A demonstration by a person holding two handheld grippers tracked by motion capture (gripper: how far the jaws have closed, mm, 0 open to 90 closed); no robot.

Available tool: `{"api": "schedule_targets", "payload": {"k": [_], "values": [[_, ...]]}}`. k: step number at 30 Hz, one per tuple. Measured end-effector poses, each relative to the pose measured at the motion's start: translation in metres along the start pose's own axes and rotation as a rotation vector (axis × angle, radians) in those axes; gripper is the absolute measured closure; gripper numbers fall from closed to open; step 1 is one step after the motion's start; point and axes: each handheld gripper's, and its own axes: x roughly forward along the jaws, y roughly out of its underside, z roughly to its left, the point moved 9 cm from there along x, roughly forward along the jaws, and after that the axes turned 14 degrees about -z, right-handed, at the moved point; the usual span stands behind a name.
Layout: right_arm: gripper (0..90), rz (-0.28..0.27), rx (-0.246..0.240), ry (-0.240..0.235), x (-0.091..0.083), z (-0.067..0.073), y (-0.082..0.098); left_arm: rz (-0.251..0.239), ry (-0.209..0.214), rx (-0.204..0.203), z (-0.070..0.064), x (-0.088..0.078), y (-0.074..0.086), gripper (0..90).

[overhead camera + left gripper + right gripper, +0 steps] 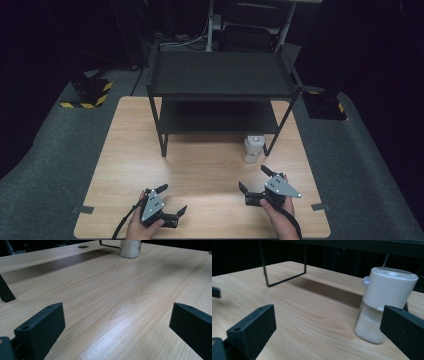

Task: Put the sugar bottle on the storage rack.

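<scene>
High view: the white-lidded jar (pixel 253 148) stands upright on the wooden table (pixel 200 170), beside the black shelf rack's (pixel 220 80) front right leg. Right gripper (pixel 256 181) sits near it, jaws wide, holding nothing. Left gripper (pixel 171 199), well apart, jaws wide too.
</scene>
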Motion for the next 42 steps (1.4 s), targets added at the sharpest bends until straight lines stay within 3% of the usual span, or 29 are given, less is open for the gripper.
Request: {"api": "schedule_targets", "payload": {"k": [8, 17, 22, 32, 37, 39, 42], "values": [[0.2, 0.002, 0.007, 0.095, 0.017, -0.013, 0.002, 0.001, 0.006, 0.004, 0.000, 0.000, 0.000, 0.5], [0.2, 0.021, -0.013, 0.152, 0.037, -0.018, 0.012, -0.002, 0.010, 0.003, 0.001, 0.000, 0.000, 0.6], [0.5, 0.018, -0.024, 0.209, 0.050, -0.020, 0.020, -0.003, 0.013, 0.004, 0.001, 0.000, 0.000, 0.5], [0.9, 0.009, -0.015, 0.281, 0.072, -0.027, 0.034, -0.003, 0.015, 0.005, 0.001, 0.000, 0.000, 0.6], [5.7, -0.008, -0.014, 0.297, 0.079, -0.027, 0.037, -0.002, 0.019, 0.004, 0.001, 0.000, 0.000, 0.6], [13.4, -0.013, -0.017, 0.314, 0.084, -0.028, 0.038, -0.002, 0.019, 0.005, 0.001, 0.000, 0.000, 0.6], [17.4, -0.024, -0.014, 0.325, 0.087, -0.028, 0.039, -0.002, 0.018, 0.005, 0.001, 0.000, 0.000, 0.5]]}}
